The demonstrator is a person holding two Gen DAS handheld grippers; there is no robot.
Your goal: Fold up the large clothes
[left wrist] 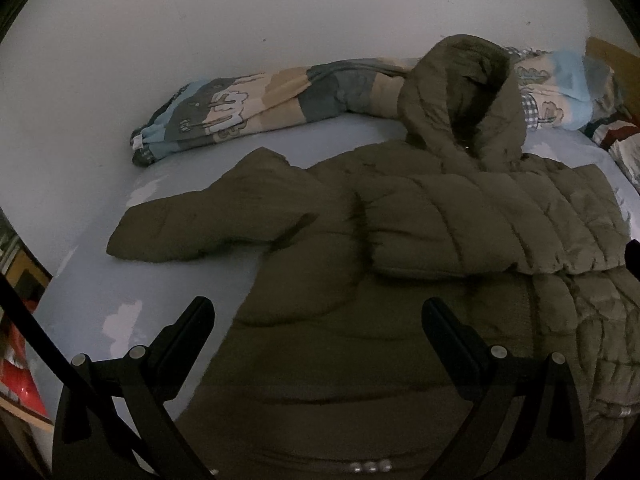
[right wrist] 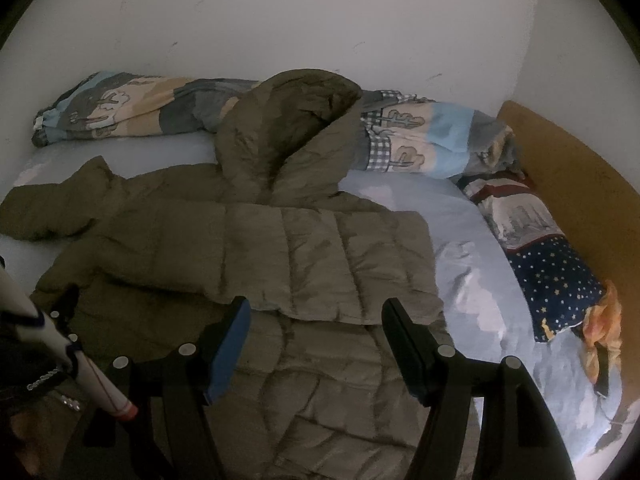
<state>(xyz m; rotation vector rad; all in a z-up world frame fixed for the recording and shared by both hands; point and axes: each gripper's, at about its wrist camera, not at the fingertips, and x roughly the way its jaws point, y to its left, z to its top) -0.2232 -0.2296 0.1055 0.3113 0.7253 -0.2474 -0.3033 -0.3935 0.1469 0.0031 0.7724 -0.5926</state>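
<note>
Lying flat on a bed with a pale blue sheet (right wrist: 460,264), an olive green padded jacket (left wrist: 400,280) fills most of both views. Its hood (right wrist: 288,136) points toward the white wall (right wrist: 280,20) and leans on a rolled patterned blanket (left wrist: 240,108). One sleeve (left wrist: 192,224) is stretched out to the side on the sheet, while the other sleeve (right wrist: 320,256) is folded across the chest of the jacket.

The left gripper (left wrist: 318,320) hovers above the lower part of the jacket with its two fingers spread wide, and nothing is between them. The right gripper (right wrist: 316,320) is also spread wide and pinches nothing; it hangs over the jacket just below the folded sleeve. One of its fingers has a blue pad (right wrist: 228,352) on the inner side.

The hem of the jacket is cut off by the bottom edge of both pictures, so it cannot be seen how it lies. Some small shiny snaps (left wrist: 370,467) appear near that edge. The light is dim, and the dark folds of the jacket are hard to make out. At the right side of the bed a pillow with stars (right wrist: 552,276) lies beside an ochre headboard (right wrist: 580,200). The blanket shows cartoon drawings, but no letters on it can be read. A white stick with a red band (right wrist: 80,368) crosses the lower left corner of the right view.
</note>
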